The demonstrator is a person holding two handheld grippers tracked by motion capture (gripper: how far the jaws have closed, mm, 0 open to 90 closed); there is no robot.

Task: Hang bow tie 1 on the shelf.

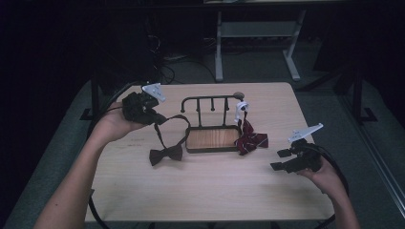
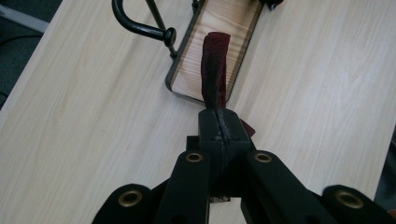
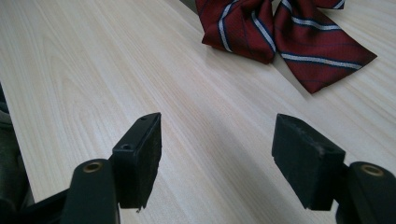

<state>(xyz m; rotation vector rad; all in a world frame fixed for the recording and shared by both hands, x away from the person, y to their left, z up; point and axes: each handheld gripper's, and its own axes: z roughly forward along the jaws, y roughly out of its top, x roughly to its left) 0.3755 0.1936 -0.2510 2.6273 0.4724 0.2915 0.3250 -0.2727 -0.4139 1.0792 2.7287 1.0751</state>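
Right tongs (image 3: 217,158) gape over bare table (image 1: 210,191); left tongs (image 2: 219,123) pinch dark bow-tie strap (image 2: 214,70) beside rack (image 1: 212,138).

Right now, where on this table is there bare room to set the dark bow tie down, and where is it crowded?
The table is bare along its near edge, between the forearms, in front of the dark bow tie and the rack. The far-right corner is bare too. The middle is crowded: the rack, the striped bow tie and the strap pinched in the left gripper.
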